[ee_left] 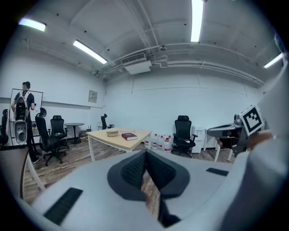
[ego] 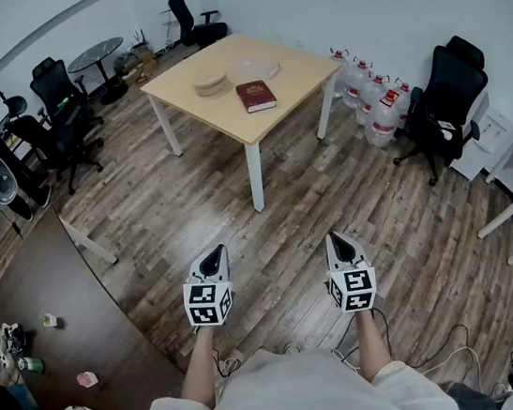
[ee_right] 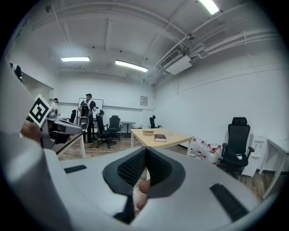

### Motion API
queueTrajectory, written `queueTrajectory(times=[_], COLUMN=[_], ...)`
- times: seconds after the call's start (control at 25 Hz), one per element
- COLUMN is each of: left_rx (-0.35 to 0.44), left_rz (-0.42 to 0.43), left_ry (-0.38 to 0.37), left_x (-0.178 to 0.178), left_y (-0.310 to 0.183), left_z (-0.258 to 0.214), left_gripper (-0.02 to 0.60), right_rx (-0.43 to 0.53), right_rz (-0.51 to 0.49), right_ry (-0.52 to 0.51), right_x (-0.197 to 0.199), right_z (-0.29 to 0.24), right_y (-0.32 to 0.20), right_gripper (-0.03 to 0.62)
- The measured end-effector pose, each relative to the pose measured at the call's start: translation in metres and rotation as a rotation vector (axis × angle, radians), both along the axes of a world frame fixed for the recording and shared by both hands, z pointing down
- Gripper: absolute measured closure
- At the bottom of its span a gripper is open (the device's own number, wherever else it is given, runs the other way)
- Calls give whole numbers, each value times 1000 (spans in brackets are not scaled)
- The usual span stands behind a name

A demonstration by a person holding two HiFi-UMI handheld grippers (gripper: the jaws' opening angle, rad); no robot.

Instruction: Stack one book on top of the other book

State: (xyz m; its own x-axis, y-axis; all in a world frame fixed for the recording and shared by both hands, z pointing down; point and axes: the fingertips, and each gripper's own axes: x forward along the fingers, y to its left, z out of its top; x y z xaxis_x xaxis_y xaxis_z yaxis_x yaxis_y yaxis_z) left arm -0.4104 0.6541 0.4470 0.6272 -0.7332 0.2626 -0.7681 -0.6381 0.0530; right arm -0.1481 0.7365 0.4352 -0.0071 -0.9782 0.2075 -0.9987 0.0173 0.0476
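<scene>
**Standing off from the table, both grippers closed and empty**

A dark red book (ego: 256, 95) lies flat on the right half of a light wooden table (ego: 184, 82) at the far side of the room. To its left sits a round beige object (ego: 211, 84). A pale flat item (ego: 254, 69) lies just beyond the book; I cannot tell whether it is the second book.

My left gripper (ego: 215, 258) and right gripper (ego: 337, 239) hang side by side over the wooden floor (ego: 272, 244), well apart from the table and aimed toward it. In each gripper view the ribbed pads meet with nothing between them.

Right of the table stand water bottles (ego: 375, 102) and a black office chair (ego: 442, 107). At the near left is a dark table (ego: 53, 304).
</scene>
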Motion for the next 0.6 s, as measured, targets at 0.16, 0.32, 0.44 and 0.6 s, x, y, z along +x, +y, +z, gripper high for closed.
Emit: queueTrajectory(times=[0.16, 0.32, 0.44, 0.6], left_rx=[4, 13, 34, 30], left_rz=[5, 15, 46, 138], left_ry=[3, 7, 12, 55], left_x=[4, 6, 12, 29], left_y=[3, 7, 13, 22], left_z=[-3, -5, -9, -12], left_gripper=[572, 572, 568, 252], right_rx=[-2, 6, 25, 56], right_rz=[-2, -9, -44, -160], right_ry=[4, 1, -20, -46], right_x=[2, 0, -4, -22], right_z=[-2, -3, -7, -11], right_y=[2, 4, 6, 1], right_gripper=[589, 589, 588, 212])
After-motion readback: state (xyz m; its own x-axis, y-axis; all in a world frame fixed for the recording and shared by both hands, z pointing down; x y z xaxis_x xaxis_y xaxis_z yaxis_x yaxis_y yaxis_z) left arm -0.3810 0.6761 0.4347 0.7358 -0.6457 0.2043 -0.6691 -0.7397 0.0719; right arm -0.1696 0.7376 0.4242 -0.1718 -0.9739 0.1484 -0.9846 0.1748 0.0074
